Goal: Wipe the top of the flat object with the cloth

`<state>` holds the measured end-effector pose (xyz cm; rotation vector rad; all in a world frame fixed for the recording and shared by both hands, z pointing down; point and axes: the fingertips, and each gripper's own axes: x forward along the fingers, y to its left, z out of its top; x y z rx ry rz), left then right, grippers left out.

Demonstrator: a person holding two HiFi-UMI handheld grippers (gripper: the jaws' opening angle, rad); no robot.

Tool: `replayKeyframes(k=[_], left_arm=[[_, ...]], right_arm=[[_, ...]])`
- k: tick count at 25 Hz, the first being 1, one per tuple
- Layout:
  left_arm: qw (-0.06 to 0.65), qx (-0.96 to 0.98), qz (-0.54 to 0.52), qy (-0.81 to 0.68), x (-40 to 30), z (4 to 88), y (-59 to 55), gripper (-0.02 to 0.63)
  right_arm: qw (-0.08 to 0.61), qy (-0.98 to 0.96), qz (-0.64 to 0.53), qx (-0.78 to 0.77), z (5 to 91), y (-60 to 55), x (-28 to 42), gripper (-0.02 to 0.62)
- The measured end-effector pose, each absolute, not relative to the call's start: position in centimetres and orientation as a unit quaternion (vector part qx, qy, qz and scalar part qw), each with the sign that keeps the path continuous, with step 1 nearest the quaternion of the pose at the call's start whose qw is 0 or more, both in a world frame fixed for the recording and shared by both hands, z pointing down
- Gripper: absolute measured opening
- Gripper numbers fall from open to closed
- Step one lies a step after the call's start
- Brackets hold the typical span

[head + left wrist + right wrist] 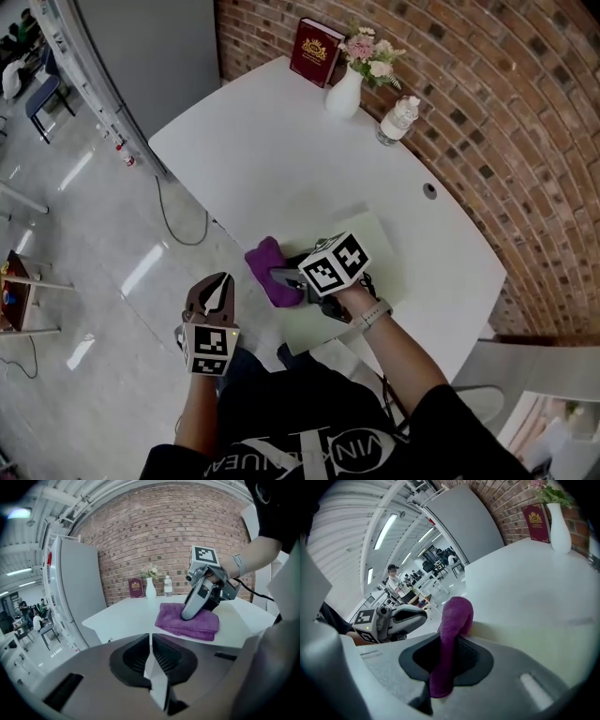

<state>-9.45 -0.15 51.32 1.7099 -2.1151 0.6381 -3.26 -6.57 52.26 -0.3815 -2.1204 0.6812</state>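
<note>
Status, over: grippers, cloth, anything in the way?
Left gripper shut, empty, off table. Right gripper shut on cloth at mat's left edge. Vase, bottle, book far off.

the cloth point(268, 265) is purple and the flat board point(384, 242) pale green. the table point(281, 150) is white, the wall point(506, 94) a red-brown brick pattern. the book point(317, 52) is dark red with gold print, the vase point(344, 94) white, the flowers point(368, 49) pink.

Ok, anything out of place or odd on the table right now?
Nothing spilled or knocked over: the vase, bottle and book stand upright by the wall. Only oddity: the cloth, pinched in the right gripper, is bunched at the flat object's left edge, not spread on it.
</note>
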Motion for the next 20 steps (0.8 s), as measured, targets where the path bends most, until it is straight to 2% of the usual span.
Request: replayKeyframes(k=[20], left_arm=[[0.192,0.558,0.233,-0.773,-5.7,51.4,-1.4,0.023]], right_arm=[[0.428,-0.86,0.271,-0.063,53.2,-20.9,4.7,0.061]])
